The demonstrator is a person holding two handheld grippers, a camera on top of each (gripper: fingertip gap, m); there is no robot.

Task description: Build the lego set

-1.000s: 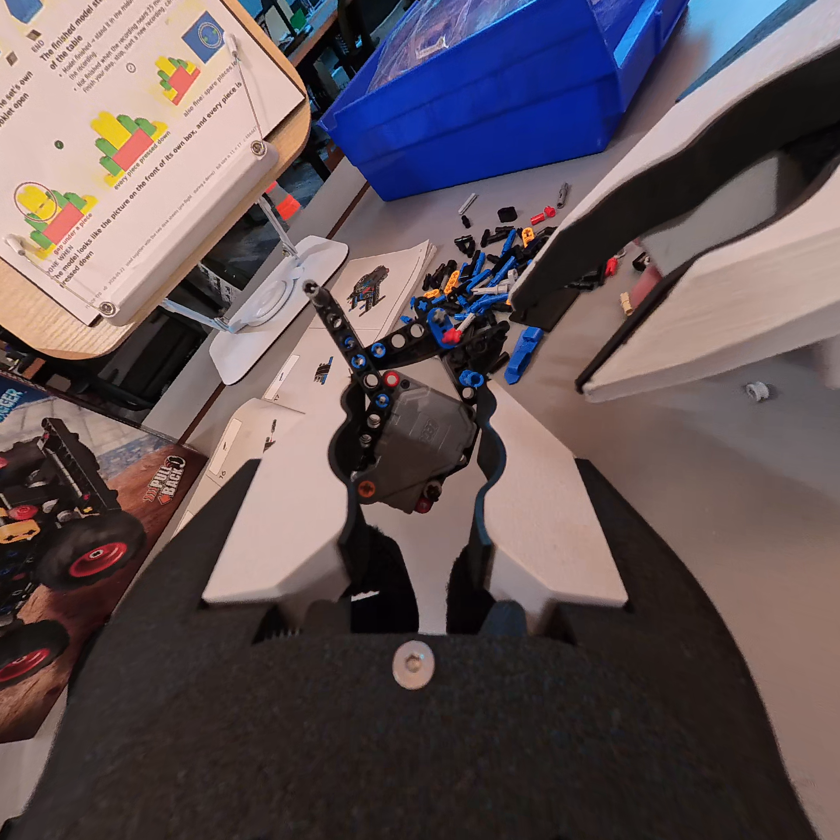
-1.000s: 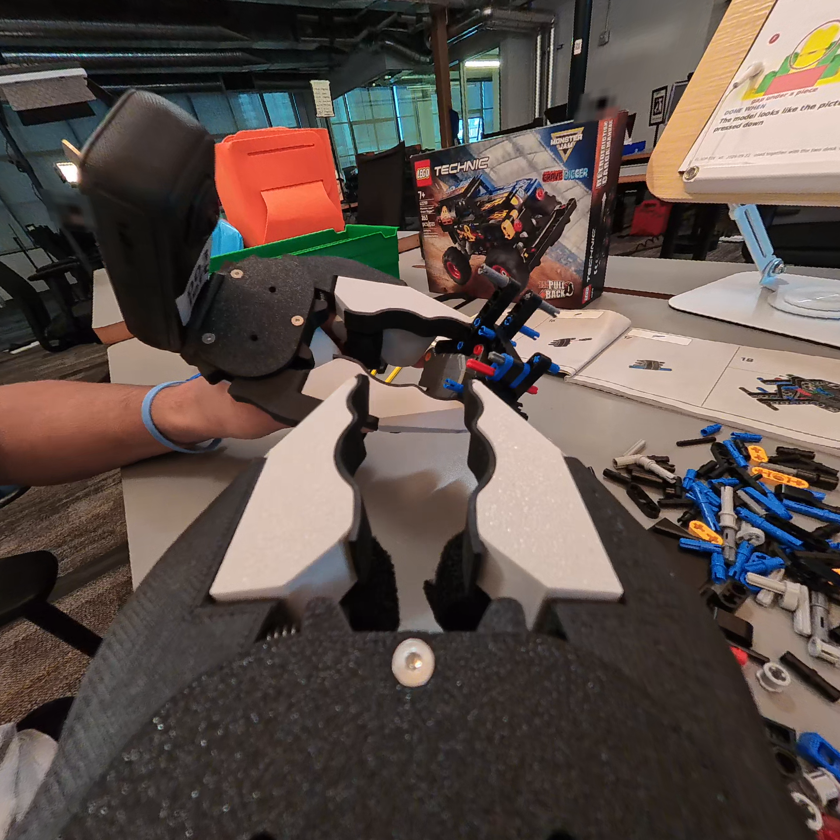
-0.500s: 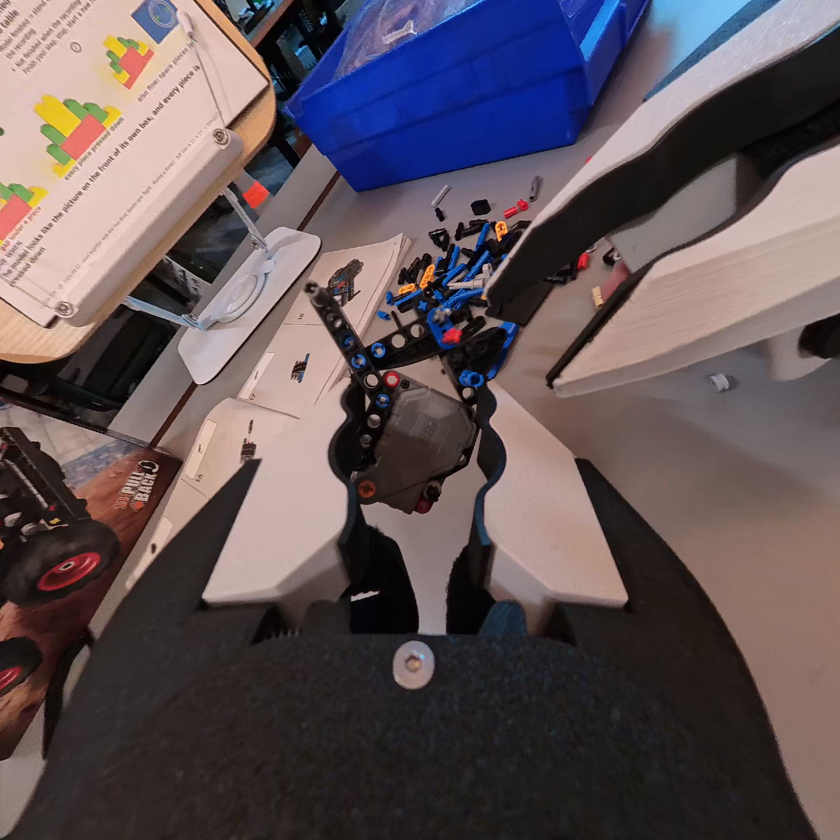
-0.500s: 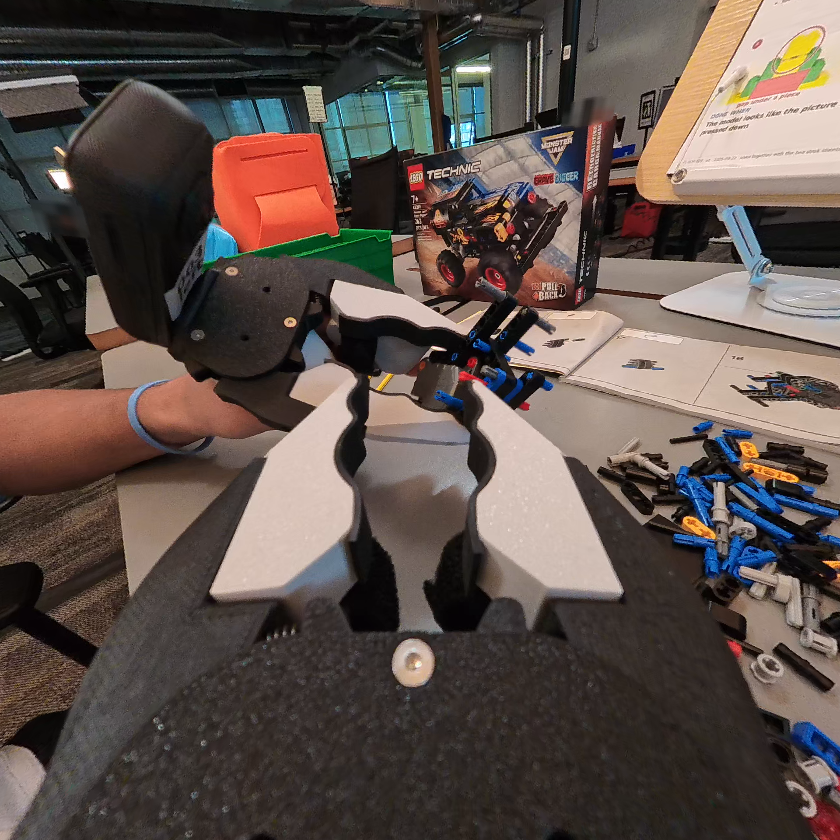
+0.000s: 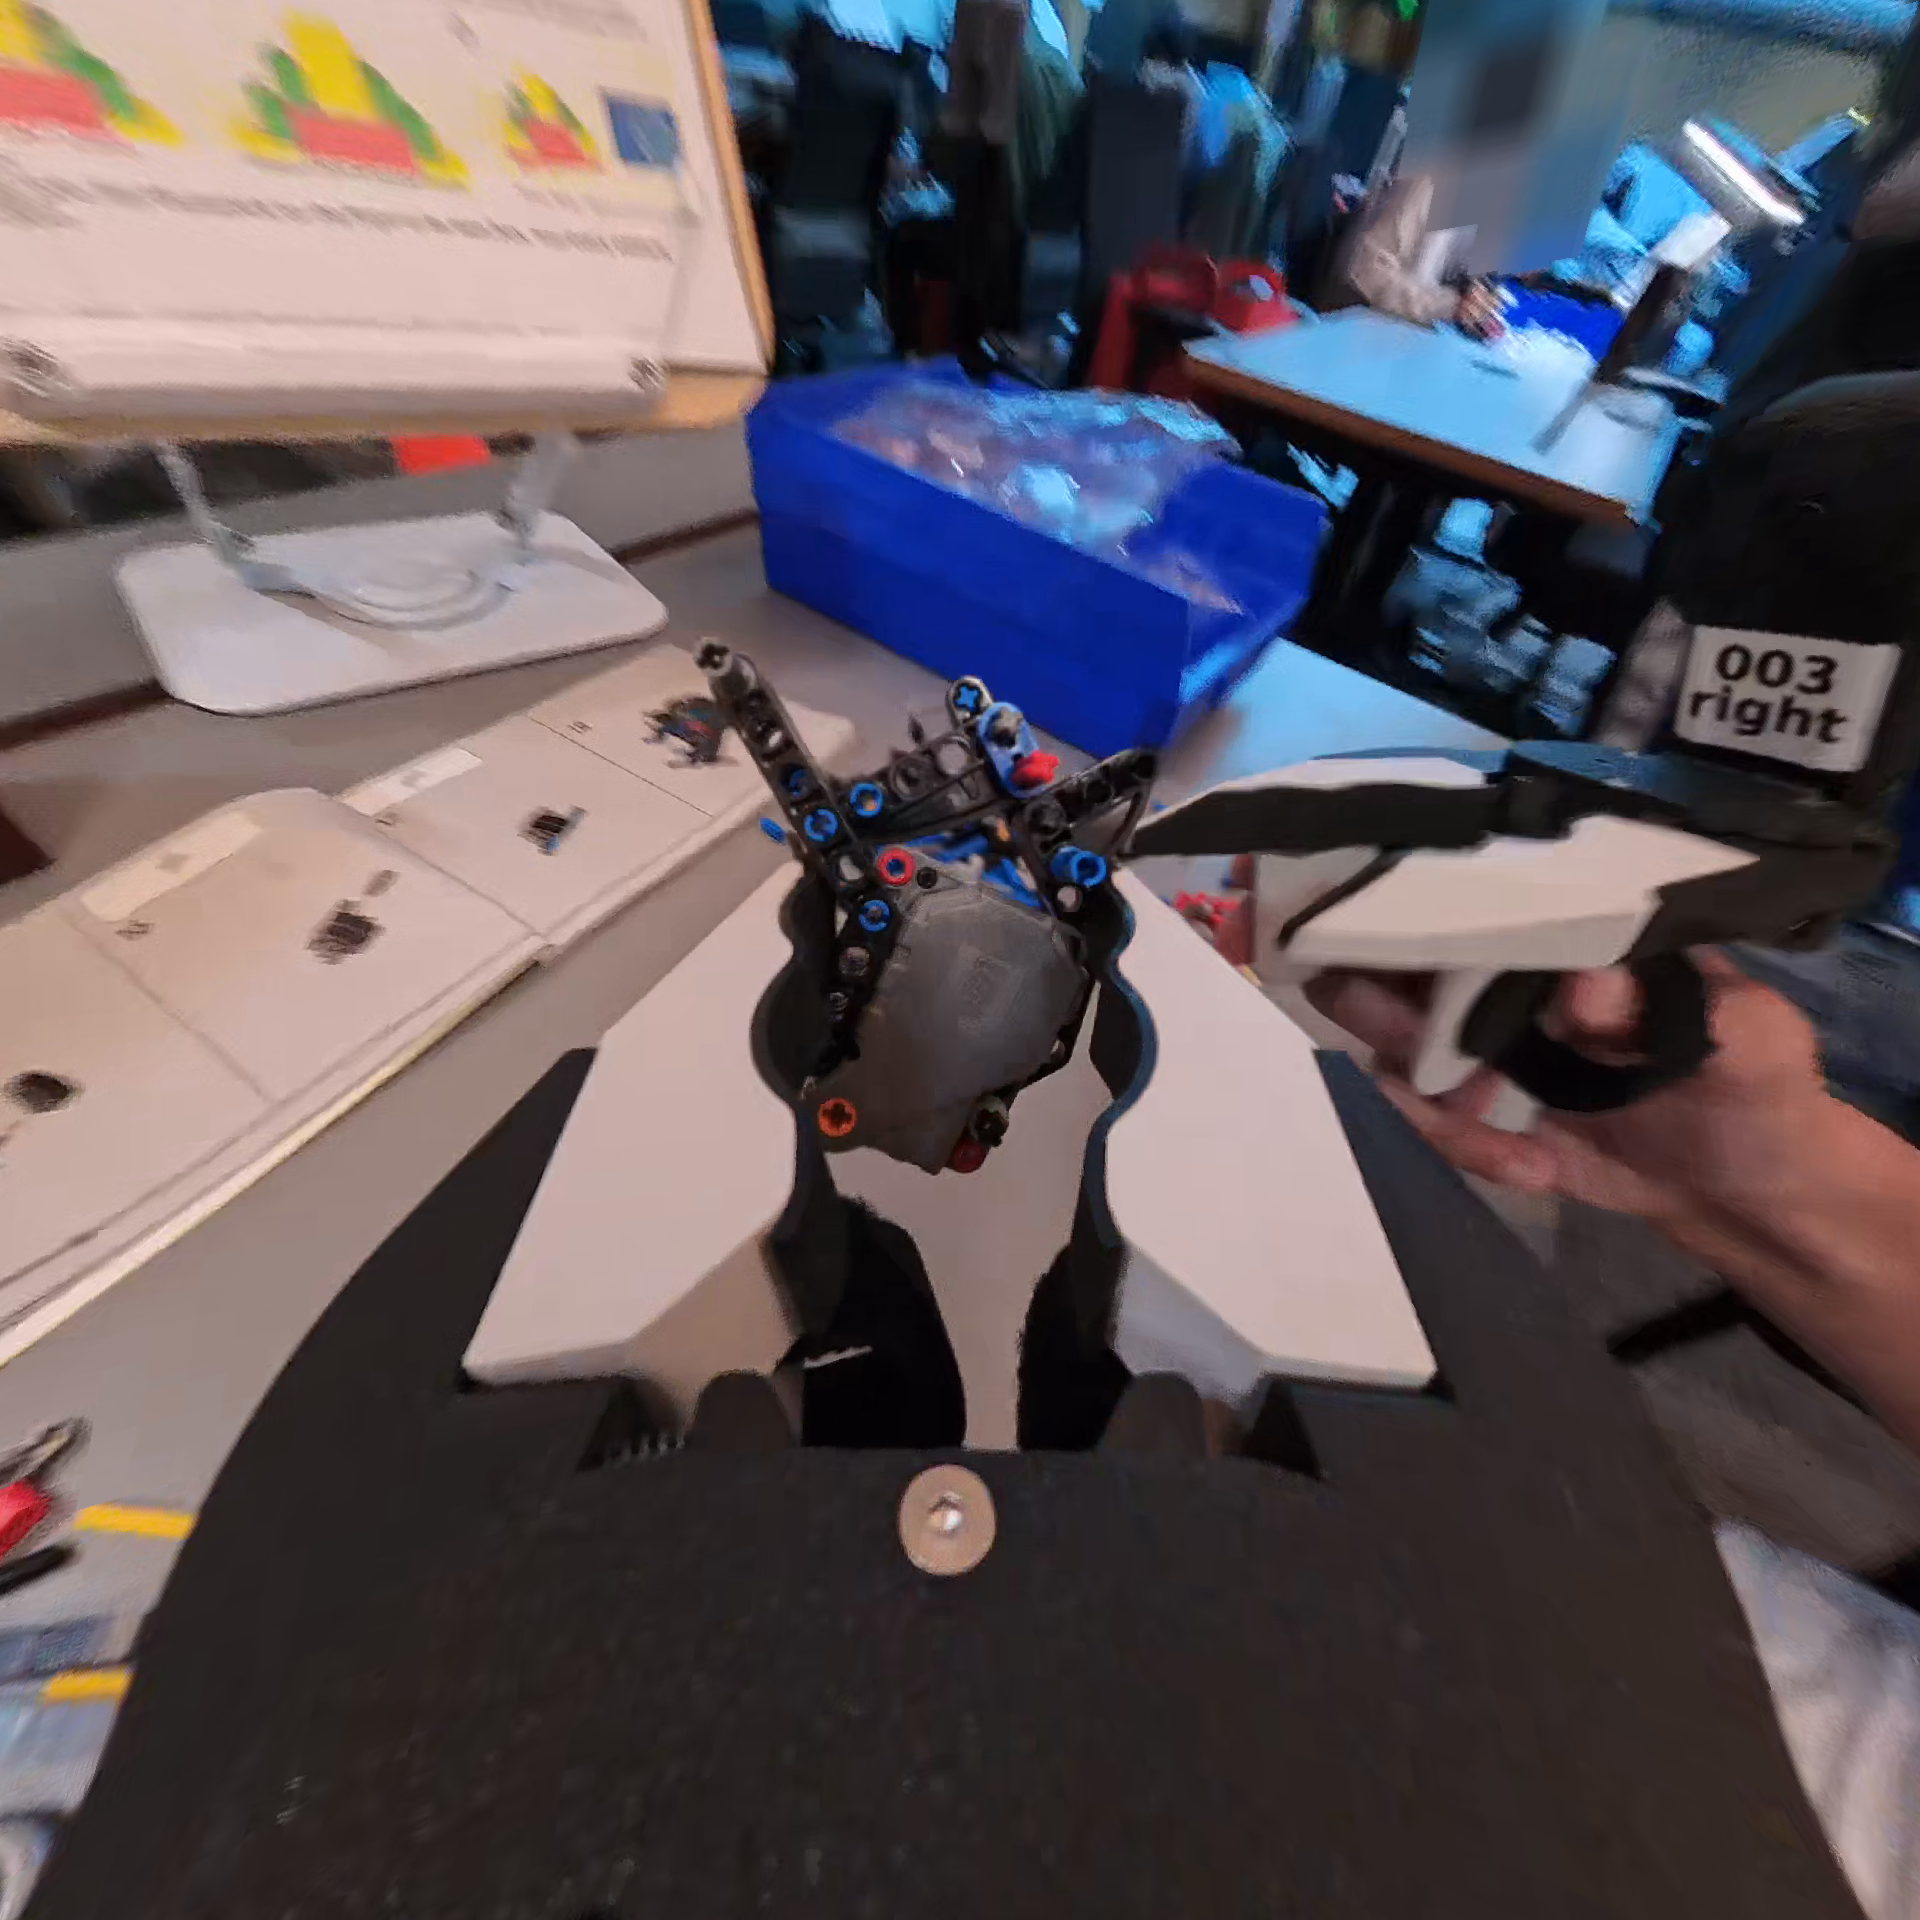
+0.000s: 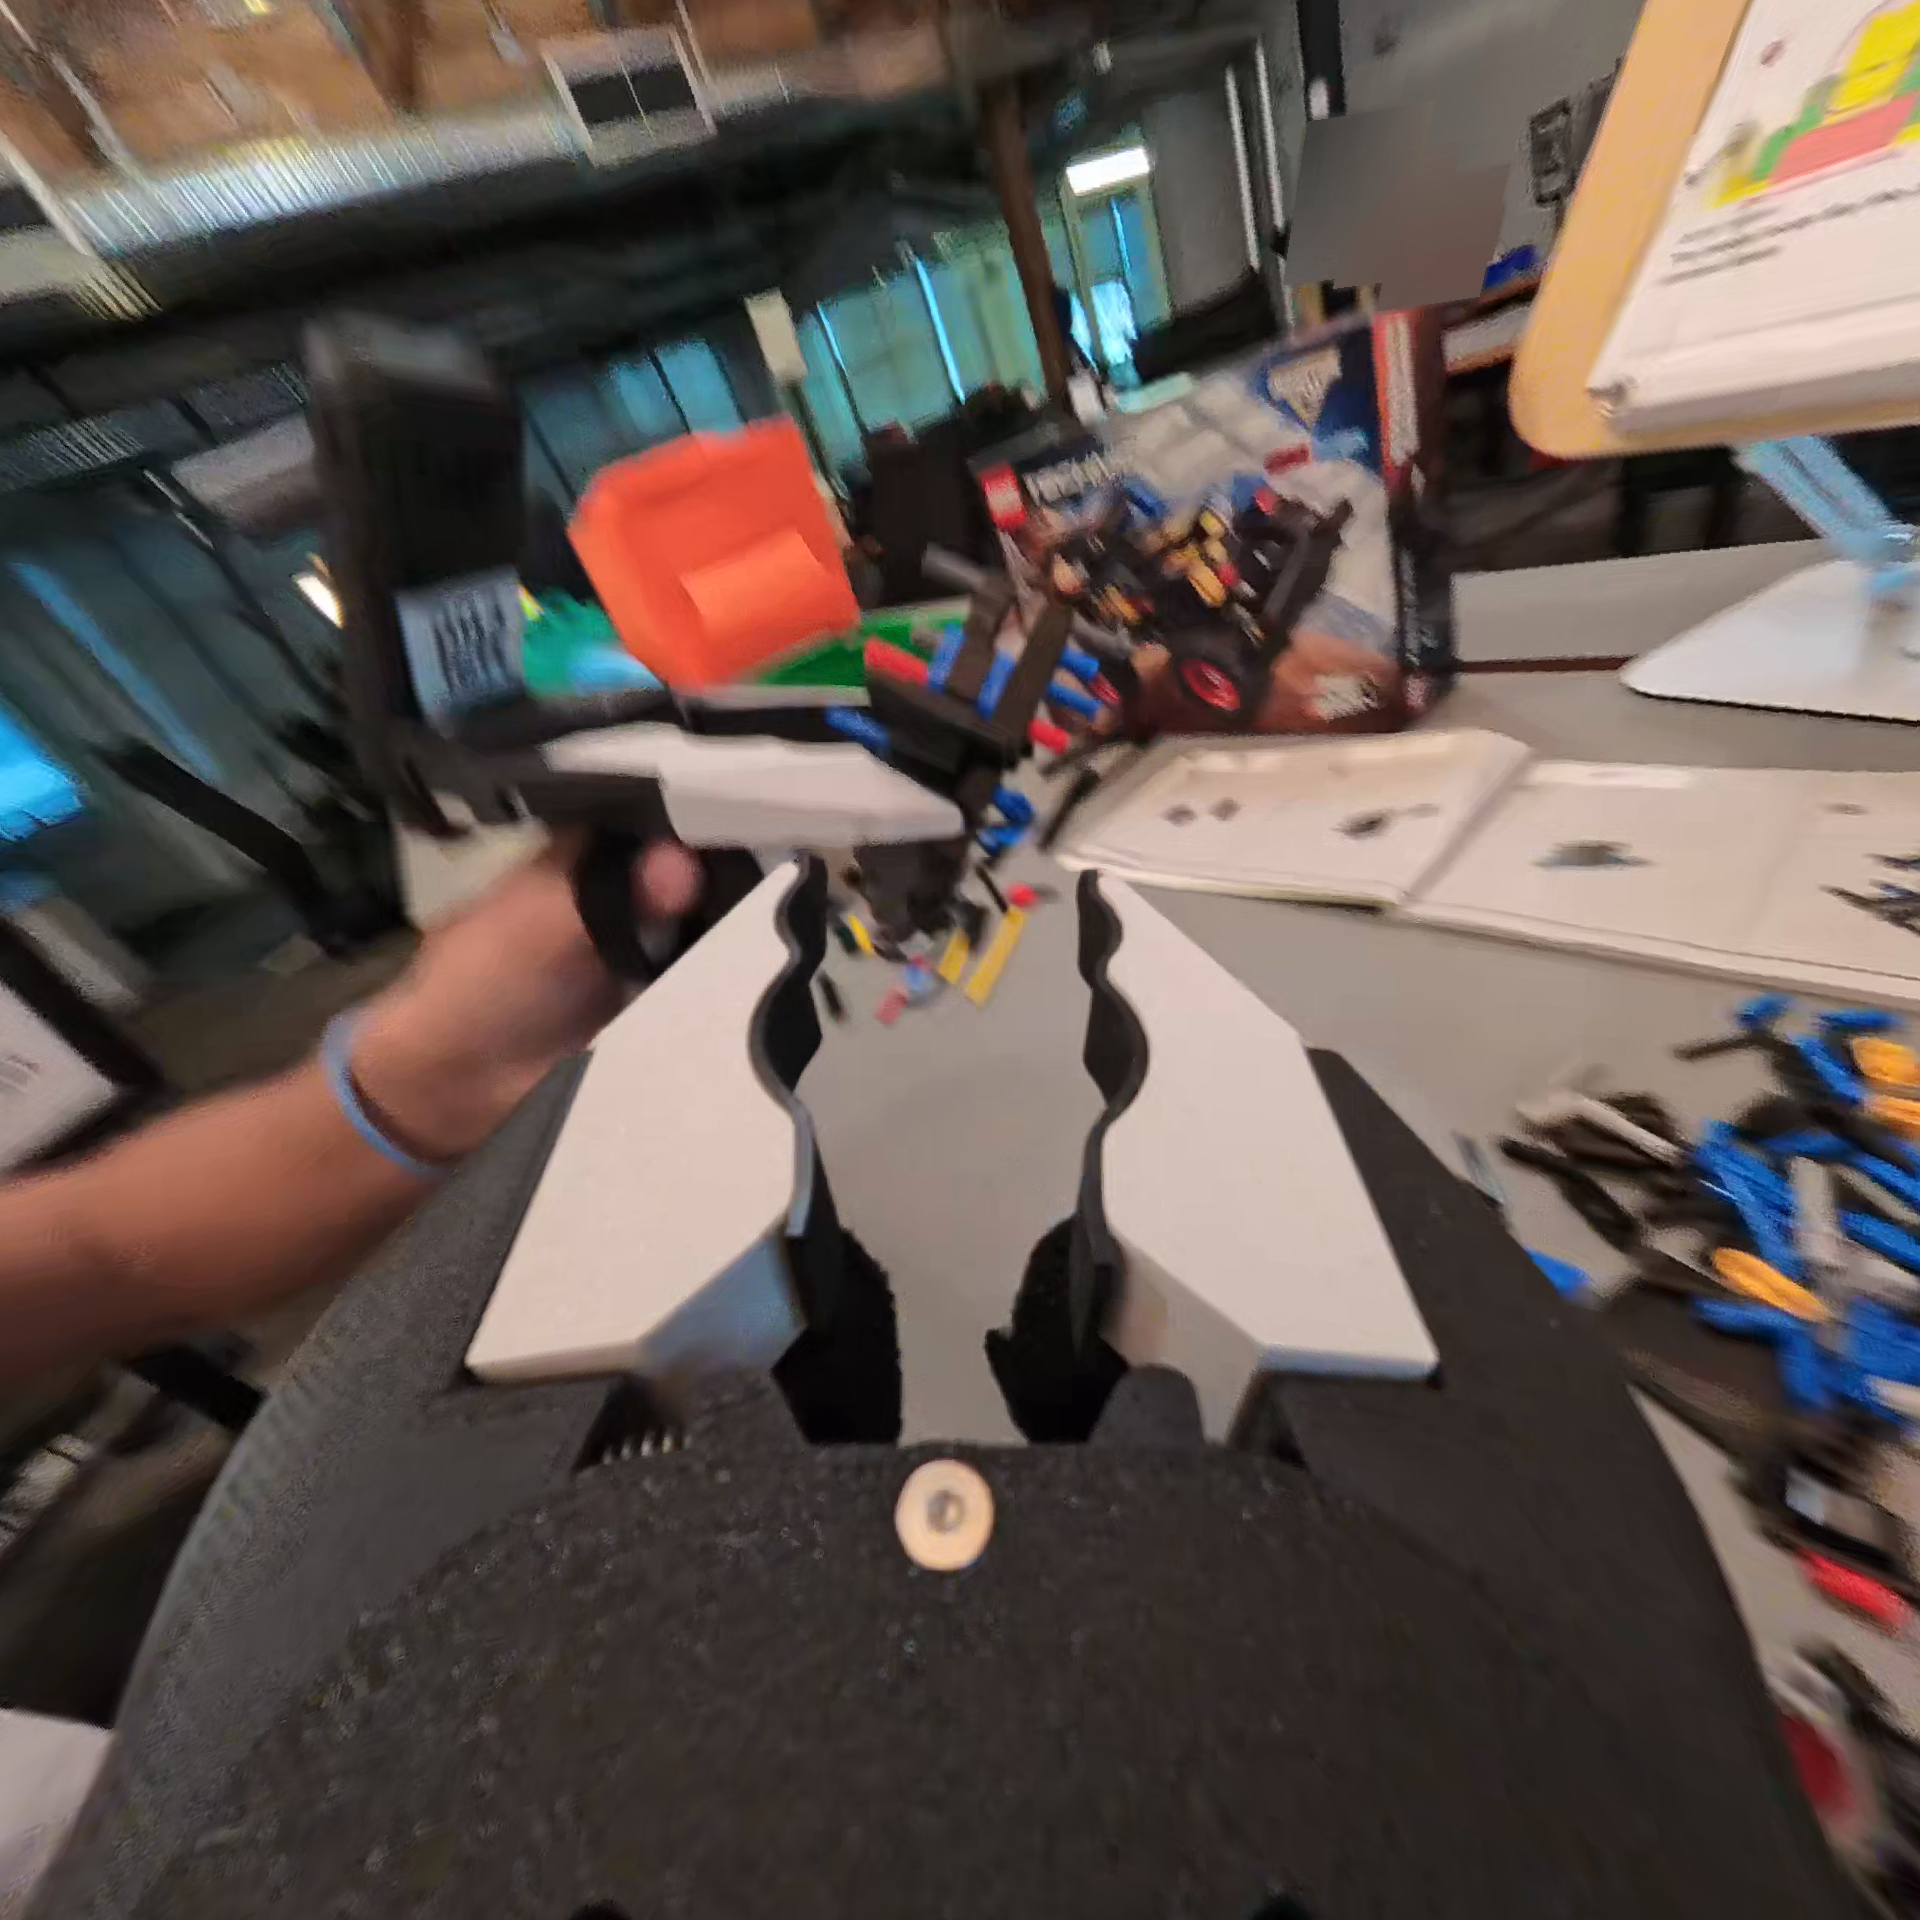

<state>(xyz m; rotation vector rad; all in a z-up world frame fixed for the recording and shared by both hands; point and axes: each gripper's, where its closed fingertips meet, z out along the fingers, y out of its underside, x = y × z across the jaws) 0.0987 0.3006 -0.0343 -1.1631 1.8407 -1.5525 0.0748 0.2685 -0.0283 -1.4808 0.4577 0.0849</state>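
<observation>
While the lego model point(image 5: 940, 997) is pinched above the table point(image 6: 935, 1081) by the left tongs point(image 5: 951, 935), the right tongs point(image 6: 945, 935) are held spread, empty, just beside it.

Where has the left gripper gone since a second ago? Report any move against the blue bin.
Yes. The left gripper has tilted up: the blue bin, earlier at the top, now sits mid-frame right behind the clamped lego model.

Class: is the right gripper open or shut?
Open: the right gripper has bare table showing between its fingers, which hold nothing.
</observation>
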